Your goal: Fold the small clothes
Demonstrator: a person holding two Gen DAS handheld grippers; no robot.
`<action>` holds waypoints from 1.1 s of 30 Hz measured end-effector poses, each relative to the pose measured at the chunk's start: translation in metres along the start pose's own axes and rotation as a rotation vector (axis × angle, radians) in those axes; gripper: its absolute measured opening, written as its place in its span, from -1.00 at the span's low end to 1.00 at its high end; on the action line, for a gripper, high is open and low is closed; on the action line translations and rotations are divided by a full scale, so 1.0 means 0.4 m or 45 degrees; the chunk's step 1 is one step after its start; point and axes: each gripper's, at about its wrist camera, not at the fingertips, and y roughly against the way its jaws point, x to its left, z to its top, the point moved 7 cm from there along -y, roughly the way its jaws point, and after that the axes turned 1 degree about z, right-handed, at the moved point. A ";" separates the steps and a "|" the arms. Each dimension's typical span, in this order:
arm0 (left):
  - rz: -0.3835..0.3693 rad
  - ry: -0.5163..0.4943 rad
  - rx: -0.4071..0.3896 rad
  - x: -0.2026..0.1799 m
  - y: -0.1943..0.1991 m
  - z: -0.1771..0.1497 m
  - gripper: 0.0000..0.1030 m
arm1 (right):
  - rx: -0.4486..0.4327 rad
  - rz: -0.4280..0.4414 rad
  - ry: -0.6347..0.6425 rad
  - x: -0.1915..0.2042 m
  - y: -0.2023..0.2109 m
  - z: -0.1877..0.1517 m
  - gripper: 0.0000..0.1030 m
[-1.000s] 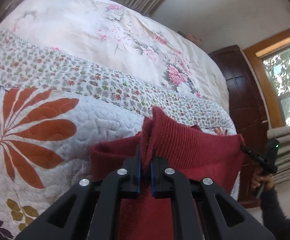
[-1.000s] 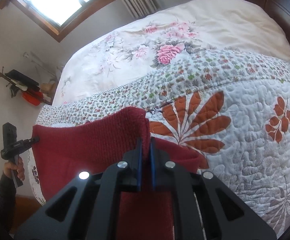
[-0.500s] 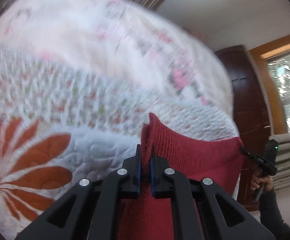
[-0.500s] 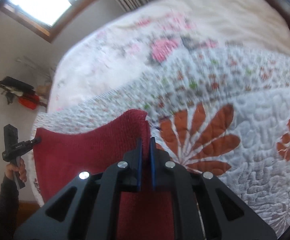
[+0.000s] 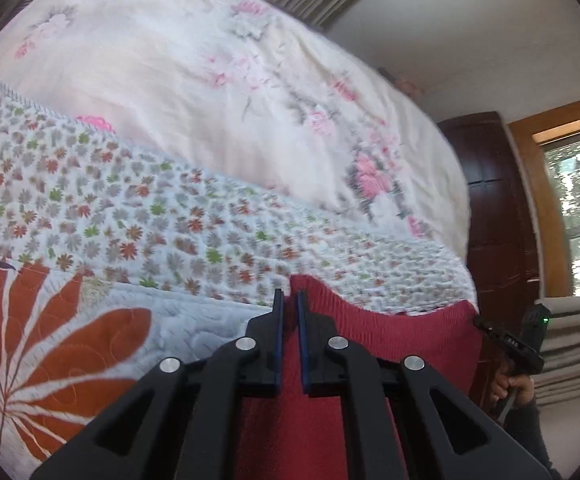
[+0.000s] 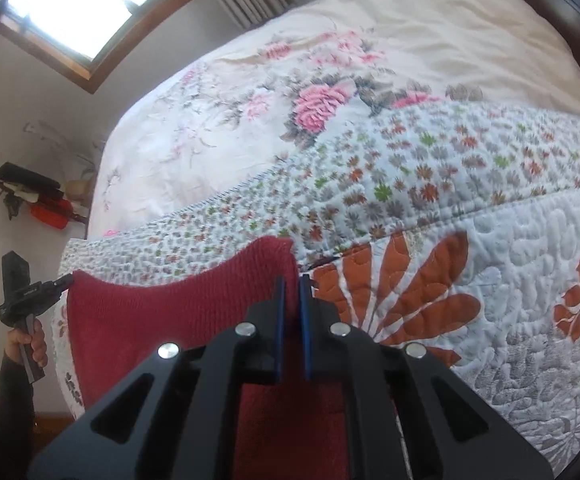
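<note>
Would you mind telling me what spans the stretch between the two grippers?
Only the red knit garment, stretched between left gripper and right gripper, as the right wrist view shows.

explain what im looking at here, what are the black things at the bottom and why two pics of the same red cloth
There is no robot here. A person holds a handheld gripper in each hand, and each gripper carries a camera looking forward along its two black fingers. One picture comes from the left gripper, the other from the right gripper. Each camera also catches the other tool out at the side, with the hand holding it. Both grippers are shut on the red knitted garment, one at each end of its top edge, so it hangs stretched between them. Beyond it is a bed with a quilt printed with orange leaves and a cream flowered cover further back.
</note>
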 end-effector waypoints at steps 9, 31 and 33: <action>-0.071 0.008 0.013 0.028 0.031 -0.027 0.35 | 0.124 0.186 -0.150 -0.046 -0.024 -0.029 0.07; -0.023 -0.158 0.089 -0.063 -0.018 -0.030 -0.83 | 0.138 0.201 -0.020 -0.001 -0.032 0.013 -0.88; 0.006 -0.153 0.094 -0.052 -0.034 -0.022 -0.83 | 0.147 0.179 -0.036 -0.012 -0.042 0.010 -0.88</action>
